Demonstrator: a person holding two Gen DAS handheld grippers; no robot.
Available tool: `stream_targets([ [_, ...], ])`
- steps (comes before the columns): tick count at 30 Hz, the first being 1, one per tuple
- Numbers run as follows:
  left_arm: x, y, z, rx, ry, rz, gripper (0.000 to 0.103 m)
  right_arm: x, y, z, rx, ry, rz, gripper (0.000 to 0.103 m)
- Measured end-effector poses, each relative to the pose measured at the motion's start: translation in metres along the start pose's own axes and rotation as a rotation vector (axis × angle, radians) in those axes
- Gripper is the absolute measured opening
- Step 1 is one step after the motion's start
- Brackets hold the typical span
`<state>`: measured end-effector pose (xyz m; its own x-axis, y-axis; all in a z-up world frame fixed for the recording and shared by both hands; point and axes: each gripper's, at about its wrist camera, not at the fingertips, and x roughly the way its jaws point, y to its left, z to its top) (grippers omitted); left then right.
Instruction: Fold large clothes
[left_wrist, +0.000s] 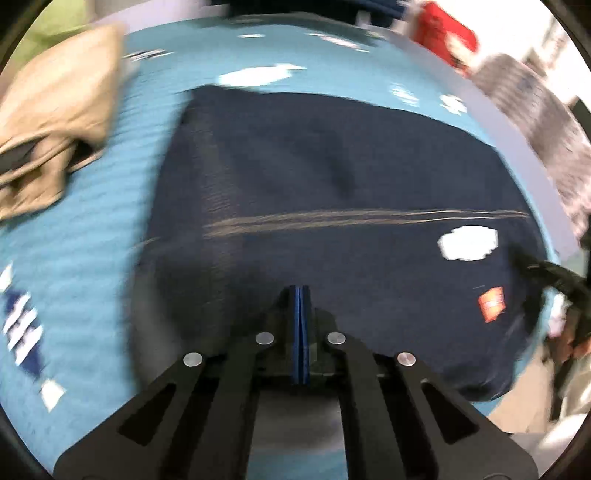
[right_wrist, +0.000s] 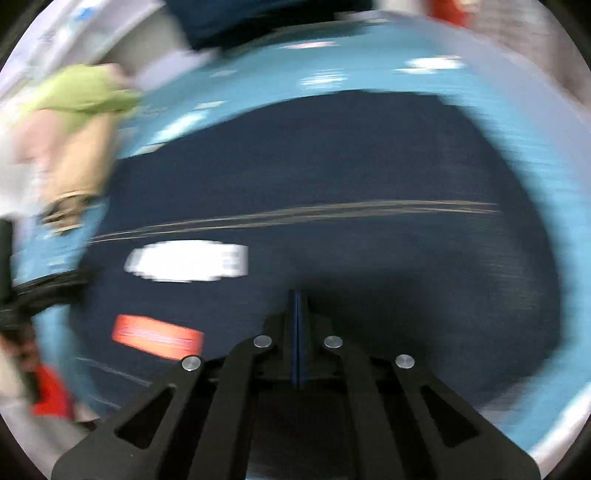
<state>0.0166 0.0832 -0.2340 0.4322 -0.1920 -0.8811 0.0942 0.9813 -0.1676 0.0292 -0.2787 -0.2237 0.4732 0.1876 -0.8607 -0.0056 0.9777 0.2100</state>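
Observation:
A dark navy garment (left_wrist: 332, 184) lies spread on a light blue table (left_wrist: 92, 258), with a pale stitched seam across it, a white label (left_wrist: 467, 243) and an orange tag (left_wrist: 491, 304). My left gripper (left_wrist: 300, 291) is shut, its blue pads together over the garment's near edge; whether cloth is pinched is unclear. In the right wrist view the same garment (right_wrist: 332, 166) shows with the white label (right_wrist: 188, 260) and orange tag (right_wrist: 159, 336). My right gripper (right_wrist: 298, 295) is shut over the cloth. Both views are motion-blurred.
A tan garment (left_wrist: 55, 122) lies crumpled at the table's left; it also shows in the right wrist view (right_wrist: 81, 170) beside a green cloth (right_wrist: 85, 96). A grey striped cloth (left_wrist: 535, 122) and something red (left_wrist: 443, 33) sit at the far right.

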Motion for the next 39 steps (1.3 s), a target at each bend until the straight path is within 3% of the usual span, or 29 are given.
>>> stream_targets([
  [3, -0.019, 0.022, -0.01, -0.075, -0.012, 0.036, 0.003, -0.024, -0.039, -0.002, 0.098, -0.007, -0.11, 0.0],
  [5, -0.031, 0.015, -0.011, -0.078, -0.027, 0.058, 0.003, -0.041, -0.032, -0.006, 0.106, -0.02, -0.069, 0.006],
  [8, -0.046, -0.014, -0.014, -0.033, -0.042, -0.075, 0.004, -0.053, 0.015, -0.017, 0.025, -0.028, 0.068, 0.006],
  [11, -0.025, -0.053, -0.018, 0.071, 0.06, -0.205, 0.005, -0.037, 0.057, -0.036, 0.047, 0.037, 0.23, 0.006],
  [12, -0.018, -0.058, -0.024, 0.103, 0.086, -0.195, 0.004, -0.023, 0.068, -0.044, 0.064, 0.074, 0.255, 0.006],
  [13, -0.01, -0.062, -0.029, 0.13, 0.108, -0.173, 0.004, -0.015, 0.078, -0.049, 0.059, 0.077, 0.212, 0.006],
  [16, -0.01, -0.049, -0.028, 0.113, 0.122, -0.209, 0.005, -0.023, 0.071, -0.048, 0.075, 0.042, 0.184, 0.0],
  [19, -0.02, -0.029, -0.026, 0.102, 0.109, -0.158, 0.005, -0.036, 0.04, -0.046, 0.16, 0.038, 0.078, 0.008],
  [20, -0.026, -0.023, -0.027, 0.096, 0.099, -0.137, 0.005, -0.044, 0.029, -0.046, 0.196, 0.038, 0.089, 0.008],
  [21, -0.033, -0.017, -0.028, 0.088, 0.085, -0.105, 0.008, -0.051, 0.017, -0.045, 0.227, 0.031, 0.102, 0.012],
  [23, -0.043, -0.002, -0.031, 0.057, 0.082, -0.11, 0.02, -0.068, -0.004, -0.041, 0.285, -0.003, 0.076, 0.041],
  [24, -0.049, 0.004, -0.032, 0.04, 0.079, -0.115, 0.04, -0.075, -0.01, -0.04, 0.3, -0.024, 0.032, 0.069],
  [25, -0.052, 0.012, -0.032, 0.02, 0.07, -0.102, 0.065, -0.085, -0.018, -0.037, 0.319, -0.066, -0.039, 0.079],
  [27, -0.061, 0.025, -0.031, -0.024, 0.034, -0.047, 0.072, -0.098, -0.032, -0.023, 0.331, -0.088, -0.077, 0.082],
  [30, -0.068, 0.047, -0.028, -0.123, 0.032, -0.091, 0.09, -0.102, -0.048, -0.02, 0.344, -0.072, -0.142, 0.088],
  [36, -0.03, 0.076, -0.018, -0.318, 0.112, -0.166, 0.09, -0.075, -0.086, -0.014, 0.423, 0.021, -0.134, 0.09],
  [39, -0.013, 0.083, -0.013, -0.418, 0.133, -0.222, 0.09, -0.06, -0.095, -0.011, 0.462, 0.055, -0.069, 0.09],
])
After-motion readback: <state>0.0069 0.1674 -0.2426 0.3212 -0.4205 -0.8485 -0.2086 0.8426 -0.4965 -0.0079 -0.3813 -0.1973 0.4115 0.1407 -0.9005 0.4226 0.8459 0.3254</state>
